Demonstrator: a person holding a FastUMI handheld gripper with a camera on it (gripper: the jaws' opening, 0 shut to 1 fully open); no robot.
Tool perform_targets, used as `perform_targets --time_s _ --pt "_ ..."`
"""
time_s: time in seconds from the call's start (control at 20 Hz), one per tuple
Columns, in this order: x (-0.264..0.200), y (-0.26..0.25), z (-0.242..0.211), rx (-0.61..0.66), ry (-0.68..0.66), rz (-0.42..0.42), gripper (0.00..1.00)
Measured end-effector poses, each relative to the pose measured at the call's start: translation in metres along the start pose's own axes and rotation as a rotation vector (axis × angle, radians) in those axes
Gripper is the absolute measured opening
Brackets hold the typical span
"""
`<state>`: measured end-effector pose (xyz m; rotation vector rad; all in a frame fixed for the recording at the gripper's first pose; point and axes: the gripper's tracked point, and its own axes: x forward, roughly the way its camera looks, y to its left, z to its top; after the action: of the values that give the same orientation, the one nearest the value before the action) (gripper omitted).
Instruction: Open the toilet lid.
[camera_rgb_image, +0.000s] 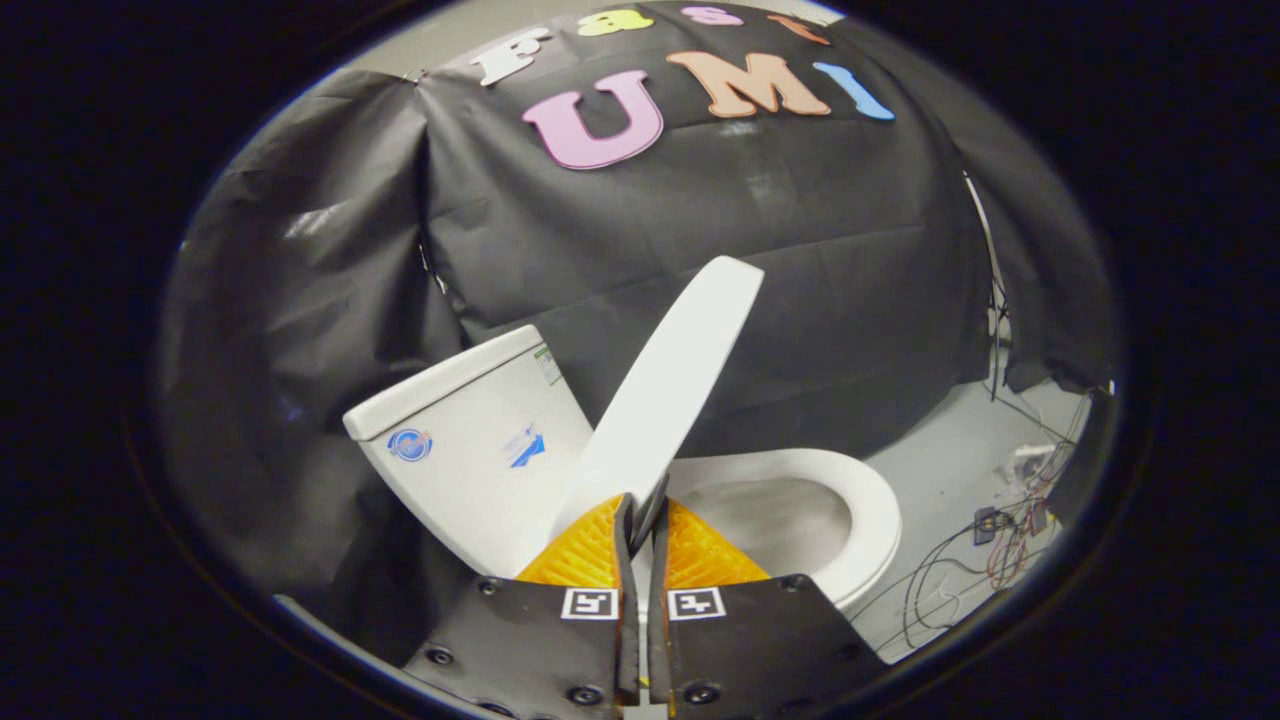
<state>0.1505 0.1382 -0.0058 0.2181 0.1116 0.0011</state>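
Observation:
A white toilet stands ahead of me. Its lid (672, 380) is raised at a steep slant, leaning toward the tank (470, 440) with a gap still between them. My gripper (641, 515) is shut on the lid's near edge, one finger on each face. The seat (868, 505) lies flat around the open bowl (775, 525), just beyond the fingers on the right.
Black cloth walls close in behind and to the left of the toilet. On the grey floor to the right of the bowl lies a tangle of cables (990, 555) and small boxes.

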Motion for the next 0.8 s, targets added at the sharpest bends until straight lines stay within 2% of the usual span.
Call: perform_targets --time_s 0.25,0.55,0.8 --pt "0.000 0.003 0.003 -0.050 -0.034 -0.006 0.04" --pt "-0.001 0.005 0.007 -0.048 -0.081 -0.009 0.04" --pt "0.003 0.024 0.018 -0.098 -0.130 -0.002 0.04"
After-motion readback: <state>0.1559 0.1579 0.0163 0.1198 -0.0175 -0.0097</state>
